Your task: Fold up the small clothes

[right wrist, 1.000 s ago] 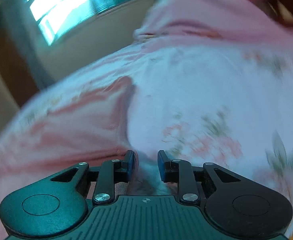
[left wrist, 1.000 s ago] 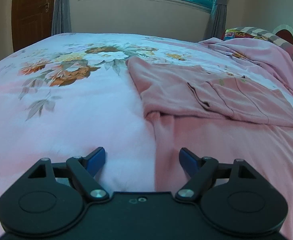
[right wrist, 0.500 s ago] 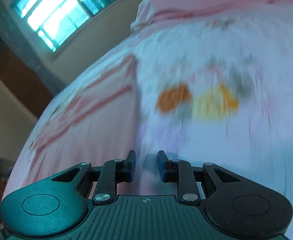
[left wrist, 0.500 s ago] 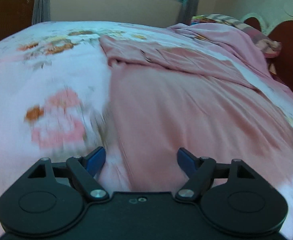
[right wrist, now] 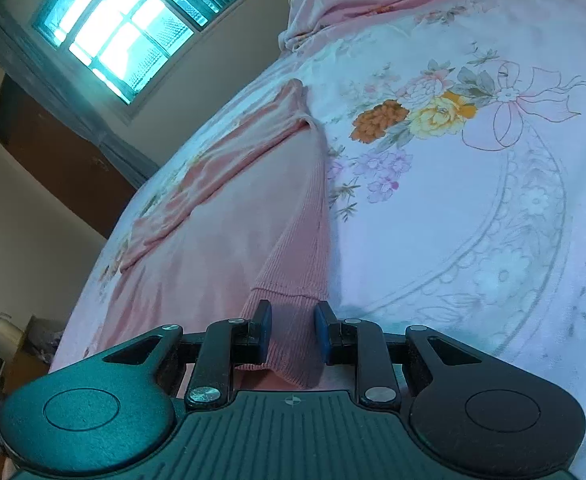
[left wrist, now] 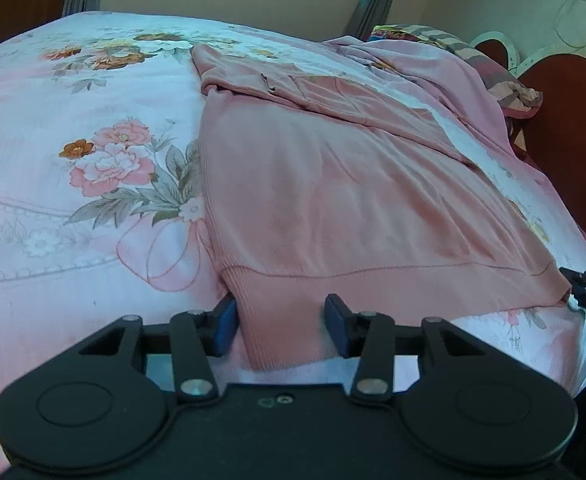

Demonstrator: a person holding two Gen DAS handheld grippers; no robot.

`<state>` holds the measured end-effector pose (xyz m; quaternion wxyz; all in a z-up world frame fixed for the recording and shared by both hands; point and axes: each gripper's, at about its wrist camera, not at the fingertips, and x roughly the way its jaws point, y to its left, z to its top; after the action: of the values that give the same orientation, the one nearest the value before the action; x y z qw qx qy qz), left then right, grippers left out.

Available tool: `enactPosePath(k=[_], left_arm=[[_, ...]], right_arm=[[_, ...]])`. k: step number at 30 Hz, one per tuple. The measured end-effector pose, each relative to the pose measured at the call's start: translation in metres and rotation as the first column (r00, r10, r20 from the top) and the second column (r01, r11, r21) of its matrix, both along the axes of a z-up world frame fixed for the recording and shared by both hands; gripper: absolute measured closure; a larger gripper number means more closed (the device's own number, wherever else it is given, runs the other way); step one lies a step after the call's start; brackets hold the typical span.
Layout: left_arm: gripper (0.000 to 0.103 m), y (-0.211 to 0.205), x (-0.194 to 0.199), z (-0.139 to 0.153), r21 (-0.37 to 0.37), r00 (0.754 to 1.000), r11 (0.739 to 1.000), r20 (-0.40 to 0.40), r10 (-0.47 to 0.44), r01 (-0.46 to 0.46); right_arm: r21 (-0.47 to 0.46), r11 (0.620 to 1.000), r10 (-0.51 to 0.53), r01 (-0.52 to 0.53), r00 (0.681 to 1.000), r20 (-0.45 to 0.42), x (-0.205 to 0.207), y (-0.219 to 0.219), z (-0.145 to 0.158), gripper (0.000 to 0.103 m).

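Pink ribbed-hem knit sweater (left wrist: 333,184) on flowered bedsheet (left wrist: 73,160); left gripper (left wrist: 280,322) closing, pads around hem corner, gap visible; right gripper (right wrist: 292,332) clamped on hem.

The left gripper (left wrist: 280,326) has just been closing, the pink top's (left wrist: 333,184) ribbed hem (bottom corner) now between its jaws.
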<state>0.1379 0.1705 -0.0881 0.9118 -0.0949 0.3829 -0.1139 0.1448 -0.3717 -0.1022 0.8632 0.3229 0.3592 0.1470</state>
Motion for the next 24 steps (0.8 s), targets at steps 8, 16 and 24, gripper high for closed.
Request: enactPosePath(k=[8,16,24], left_arm=[[0.043,-0.003,0.002,0.001,0.011,1.0,1.0,0.012,-0.018,0.017],[0.045,0.039,0.041,-0.011,-0.23,0.991,0.966,-0.034,-0.126,0.115],[0.069,0.086,0.076,-0.042,-0.53,0.984,0.845,-0.109,-0.144,0.065]], right_arm=[[-0.012,1.0,-0.003,0.003,1.0,0.029,0.003,0.005,0.011,0.051],[-0.047,0.999,-0.003,0.004,1.0,0.013,0.024,0.001,0.009,0.051],[0.023,1.0,0.018,-0.017,0.999,-0.032,0.042,-0.014,-0.008,0.051]])
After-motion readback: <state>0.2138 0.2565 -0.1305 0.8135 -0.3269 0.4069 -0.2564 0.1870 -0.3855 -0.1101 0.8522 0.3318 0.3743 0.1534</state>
